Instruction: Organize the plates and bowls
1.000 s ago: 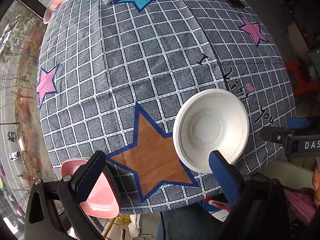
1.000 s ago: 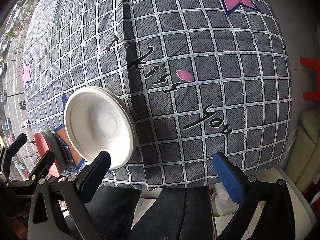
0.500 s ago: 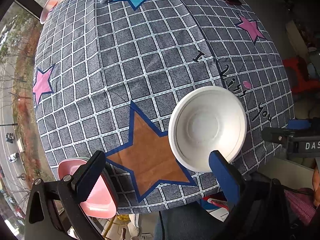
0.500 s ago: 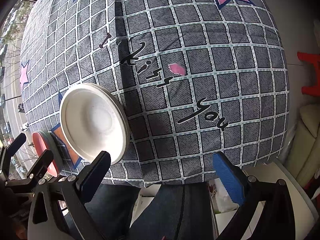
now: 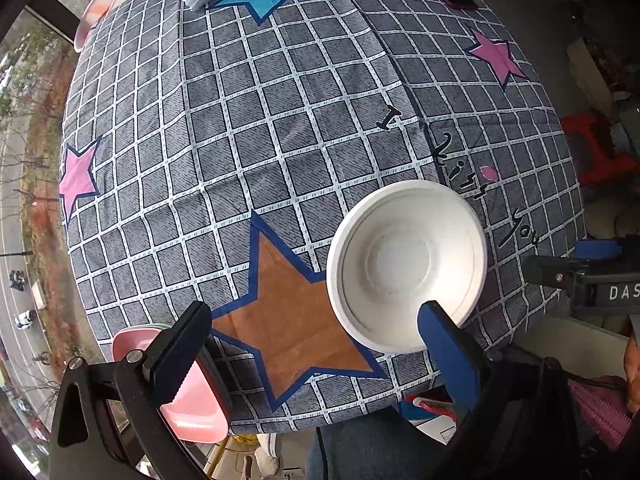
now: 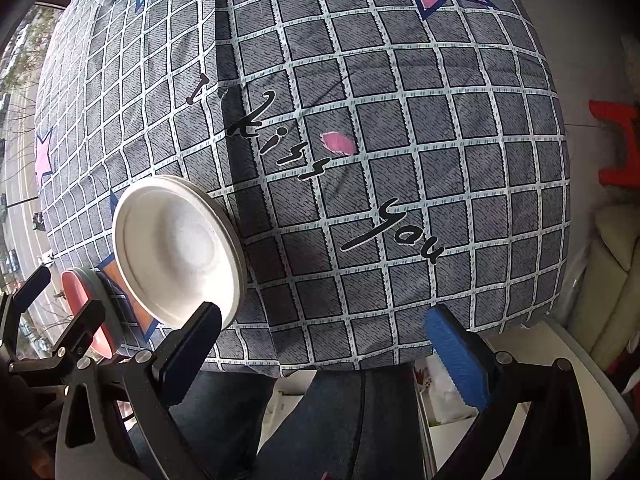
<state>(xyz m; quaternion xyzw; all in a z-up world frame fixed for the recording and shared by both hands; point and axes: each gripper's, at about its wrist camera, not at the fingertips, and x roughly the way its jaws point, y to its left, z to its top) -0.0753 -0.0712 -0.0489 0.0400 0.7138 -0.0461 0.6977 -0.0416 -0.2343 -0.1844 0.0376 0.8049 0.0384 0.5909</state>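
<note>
Both grippers stand with fingers spread wide and nothing between them. The left gripper (image 5: pixel 312 344) hovers over the near edge of the table, its dark left finger (image 5: pixel 182 354) in front of a pink rounded-square plastic dish (image 5: pixel 188 408) and its blue right finger (image 5: pixel 448 350) overlapping the near rim of a white round shallow bowl, seemingly moulded pulp or foam (image 5: pixel 406 266). Contact between that finger and the rim cannot be confirmed. The right gripper (image 6: pixel 320 350) hangs off the near table edge, its left finger just before the same bowl's rim, its blue right finger (image 6: pixel 456 354) over open cloth.

The white bowl sits upright on the grey checked tablecloth with coloured stars (image 5: pixel 280 128), near the front edge, beside the brown star (image 5: pixel 288 312). The pink dish lies at the front left corner, partly overhanging by appearance, on what looks like a second, grey-edged dish — not clearly resolved. A further pink-and-white round bowl (image 5: pixel 98 10) stands at the far left corner, tilted.

Assessment: the white bowl is judged very light, fairly stiff yet crushable at the lip, with a matt, non-slippery surface. Recommended hold — a pinch across the near rim, one finger inside, one outside, with modest pressure. The soft cloth may drag or bunch if the bowl is slid, so lifting is preferable.
</note>
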